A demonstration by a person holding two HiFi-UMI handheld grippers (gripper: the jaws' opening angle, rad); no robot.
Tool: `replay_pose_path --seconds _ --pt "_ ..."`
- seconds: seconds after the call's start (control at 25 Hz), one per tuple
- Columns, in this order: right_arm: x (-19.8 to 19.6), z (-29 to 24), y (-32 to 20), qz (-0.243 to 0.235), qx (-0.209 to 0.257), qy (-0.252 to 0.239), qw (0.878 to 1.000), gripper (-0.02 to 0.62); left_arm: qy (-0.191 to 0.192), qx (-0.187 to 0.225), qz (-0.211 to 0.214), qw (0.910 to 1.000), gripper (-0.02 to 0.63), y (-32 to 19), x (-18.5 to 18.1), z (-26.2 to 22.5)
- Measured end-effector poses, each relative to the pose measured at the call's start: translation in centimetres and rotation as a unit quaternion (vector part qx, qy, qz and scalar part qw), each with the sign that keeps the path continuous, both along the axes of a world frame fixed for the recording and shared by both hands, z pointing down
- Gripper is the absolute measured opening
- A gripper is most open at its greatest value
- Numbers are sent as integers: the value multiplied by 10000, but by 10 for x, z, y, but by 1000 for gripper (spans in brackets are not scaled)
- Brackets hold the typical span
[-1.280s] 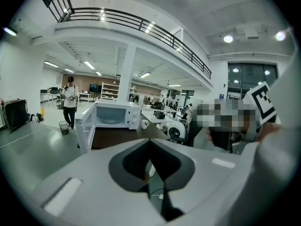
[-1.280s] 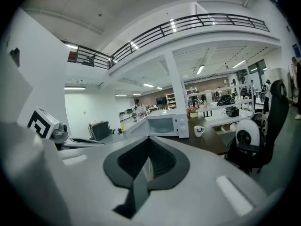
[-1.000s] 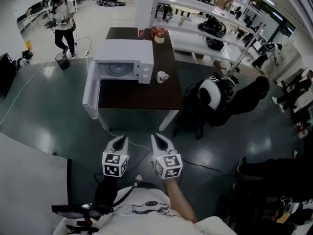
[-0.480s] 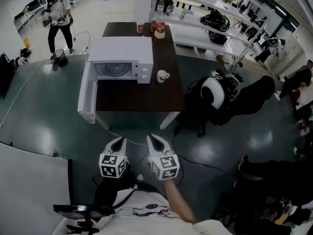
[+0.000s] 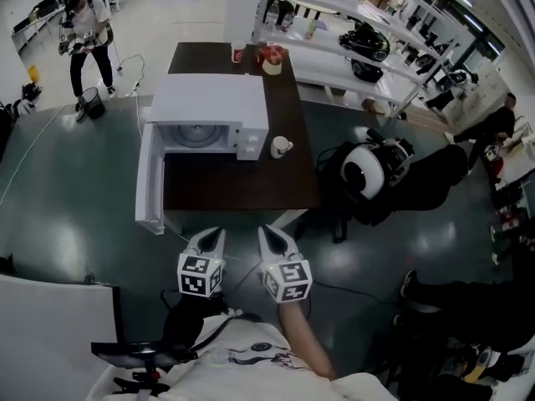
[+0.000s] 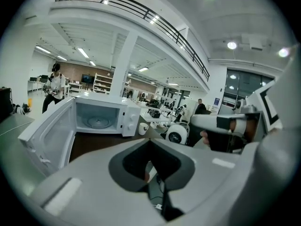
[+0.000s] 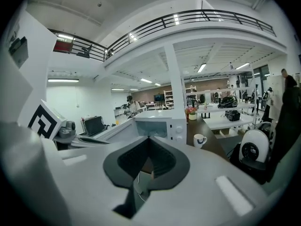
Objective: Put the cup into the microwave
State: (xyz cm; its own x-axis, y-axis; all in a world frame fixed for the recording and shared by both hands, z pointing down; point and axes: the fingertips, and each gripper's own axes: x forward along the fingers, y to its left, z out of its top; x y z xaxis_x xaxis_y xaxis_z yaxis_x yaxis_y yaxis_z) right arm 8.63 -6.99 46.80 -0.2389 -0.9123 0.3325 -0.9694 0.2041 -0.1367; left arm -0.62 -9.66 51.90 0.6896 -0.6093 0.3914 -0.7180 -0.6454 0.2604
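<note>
**Cup on the table by the open microwave; both grippers shut on nothing**

The white cup [image 5: 280, 146] stands upright on the dark table [image 5: 242, 186]. It is just beside the front right corner of the white microwave [image 5: 213, 98] and does not touch it. From your right gripper view the cup [image 7: 200, 140] shows to the right of the microwave's knob panel.

The microwave door [image 5: 149, 182] is swung wide to the left, out past the table's left edge. The cavity with its round glass plate [image 5: 196, 132] faces you.

At the far end of the table sit a red-and-white cup [image 5: 239, 53] and a bowl [image 5: 272, 63] with something red in it.

Your left gripper [image 5: 211, 241] and right gripper [image 5: 272, 241] hang side by side at the table's near edge, well apart from the cup, both pointing toward the table. In each gripper view the jaws are pressed together at the tips, with nothing between them.

To the right of the table a round white device [image 5: 361, 164] rests on a dark seat. White shelving [image 5: 351, 36] runs behind it. A person [image 5: 84, 32] stands on the floor at far left.
</note>
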Motion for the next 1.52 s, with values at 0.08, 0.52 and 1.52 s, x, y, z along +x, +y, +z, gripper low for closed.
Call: replay_pose_path --seconds 0.08,0.52,1.52 --pt "-5 0 -12 -6 -17 47 10000 2 1 -48 -32 10000 -2 -14 -7 2" --pt "-2 19 -47 96 -343 53 9994 2 -34 -257 92 9996 -2 -53 -7 16" --pt "96 63 -195 -483 -593 -718 9945 2 -733 -315 -665 9946 -1 -183 44 38"
